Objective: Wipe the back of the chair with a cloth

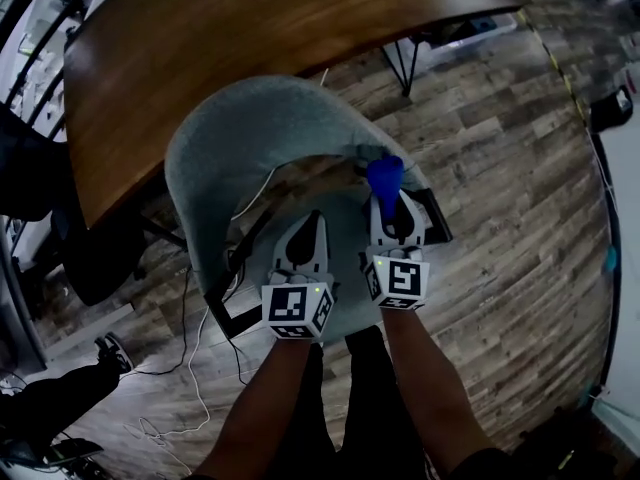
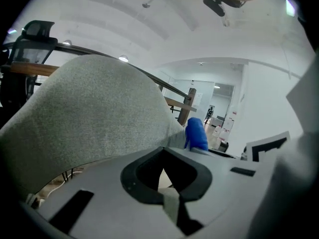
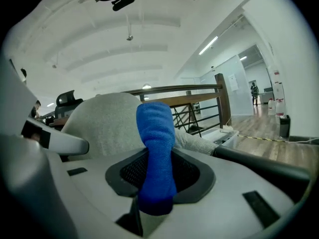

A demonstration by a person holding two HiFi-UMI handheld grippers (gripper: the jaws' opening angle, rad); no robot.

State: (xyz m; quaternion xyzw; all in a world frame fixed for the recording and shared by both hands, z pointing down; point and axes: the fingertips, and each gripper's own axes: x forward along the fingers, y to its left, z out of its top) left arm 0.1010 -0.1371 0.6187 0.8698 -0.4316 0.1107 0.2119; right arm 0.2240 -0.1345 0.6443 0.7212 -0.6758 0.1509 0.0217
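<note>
Right gripper (image 1: 392,208): jaws clamped on blue cloth (image 3: 156,153), which stands up past them, near the chair back (image 1: 225,138) ahead. Left gripper (image 1: 313,223): jaws together, empty. Risk: the pinch is narrow, so rubbing friction may drag the cloth free.

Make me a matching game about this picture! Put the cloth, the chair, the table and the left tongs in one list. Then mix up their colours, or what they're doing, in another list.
Things
1. cloth
2. chair
3. table
4. left tongs

Descriptions
a. brown wood
b. shut, holding nothing
c. blue, pinched in the right tongs
d. pale grey fabric

Pairs: 1-c, 2-d, 3-a, 4-b.
</note>
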